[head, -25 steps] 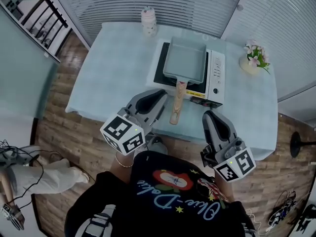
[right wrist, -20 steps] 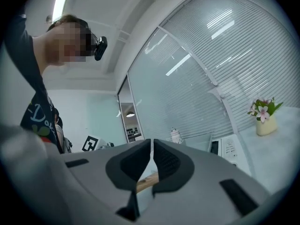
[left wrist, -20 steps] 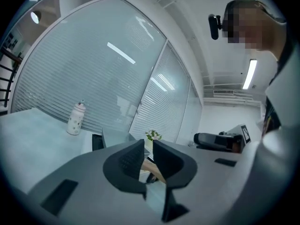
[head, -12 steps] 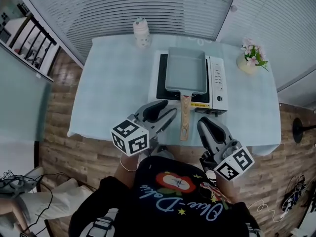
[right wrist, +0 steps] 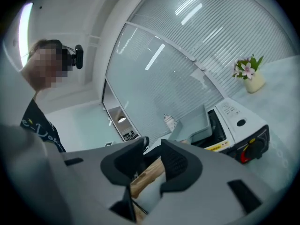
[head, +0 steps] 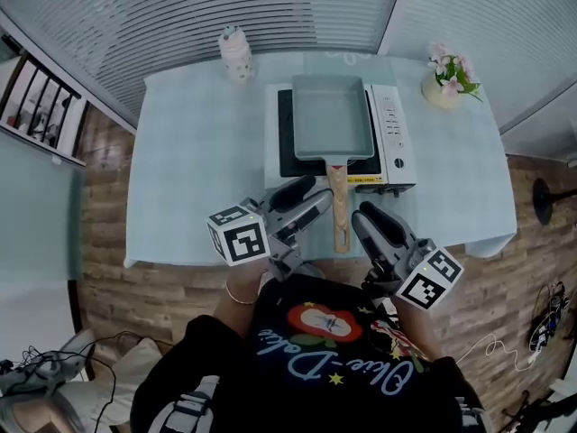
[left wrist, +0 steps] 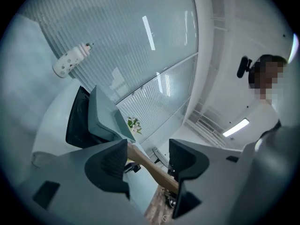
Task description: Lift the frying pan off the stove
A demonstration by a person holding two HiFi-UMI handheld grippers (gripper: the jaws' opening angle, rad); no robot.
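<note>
A rectangular grey-blue frying pan (head: 329, 115) sits on the black top of a white portable stove (head: 394, 138). Its wooden handle (head: 340, 215) reaches toward me past the stove's front. My left gripper (head: 313, 197) lies just left of the handle. Its jaws have just been opening and stand wide, and the handle (left wrist: 150, 165) shows in the gap untouched. My right gripper (head: 363, 219) lies just right of the handle. Its jaws have also been opening and stand partly apart. The handle (right wrist: 147, 175) shows between them, not pressed.
A white dotted bottle (head: 236, 54) stands at the table's far left, a small flower pot (head: 448, 78) at the far right. The pale blue table (head: 194, 170) ends close behind the grippers, with wooden floor (head: 162, 296) below.
Both grippers have come down and in toward the handle's end, one on each side. The left gripper has rolled, and its jaws now stand apart.
</note>
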